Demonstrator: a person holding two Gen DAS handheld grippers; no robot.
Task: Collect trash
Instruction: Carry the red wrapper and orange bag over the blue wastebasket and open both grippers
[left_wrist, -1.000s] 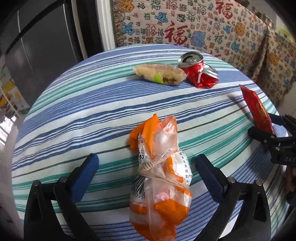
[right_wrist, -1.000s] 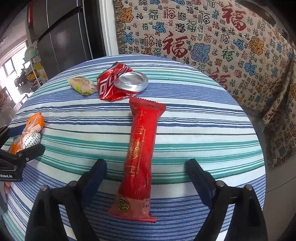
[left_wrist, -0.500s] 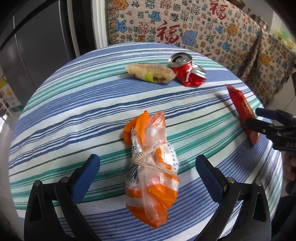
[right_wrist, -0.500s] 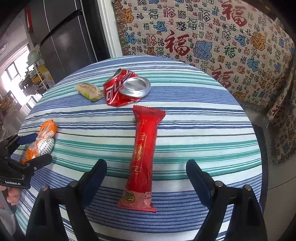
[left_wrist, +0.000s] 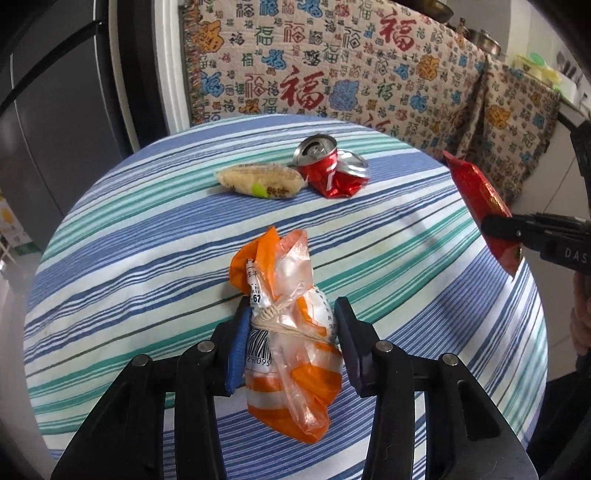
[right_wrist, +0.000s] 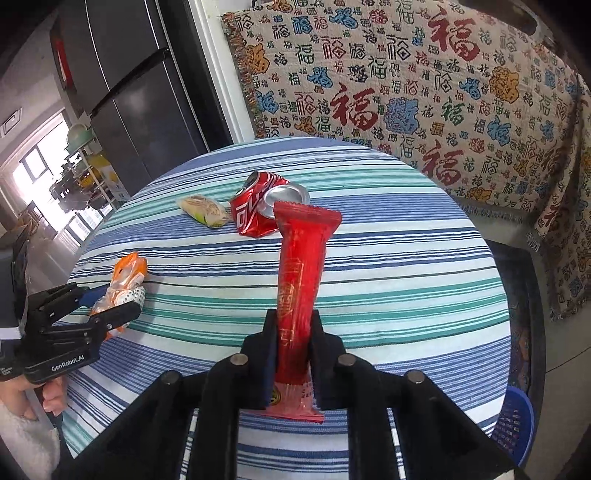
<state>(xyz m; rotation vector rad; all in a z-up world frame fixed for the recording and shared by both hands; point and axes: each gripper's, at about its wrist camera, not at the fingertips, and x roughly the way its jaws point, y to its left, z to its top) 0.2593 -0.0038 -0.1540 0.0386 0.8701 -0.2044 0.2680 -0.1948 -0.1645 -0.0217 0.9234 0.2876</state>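
My left gripper (left_wrist: 291, 306) has its blue pads on both sides of an orange and clear plastic bag (left_wrist: 291, 354) tied with a rubber band, and its jaws are closing on it. The right wrist view shows this bag (right_wrist: 127, 269) held in the left gripper (right_wrist: 120, 301) just above the cloth. My right gripper (right_wrist: 293, 314) is shut on the lower part of a long red wrapper (right_wrist: 301, 258), which stands up off the table. A crushed red can (left_wrist: 328, 171) and a beige snack packet (left_wrist: 258, 181) lie side by side at the far side.
The round table (left_wrist: 147, 240) wears a blue, green and white striped cloth. A patterned sofa cover (right_wrist: 406, 92) runs behind it and a dark fridge (right_wrist: 140, 99) stands at the back left. A blue basket (right_wrist: 515, 424) sits on the floor at the right.
Both grippers went from wide open to closed, the left around the orange bag and the right on the red wrapper. Both have risen, and the wrapper is lifted off the cloth.
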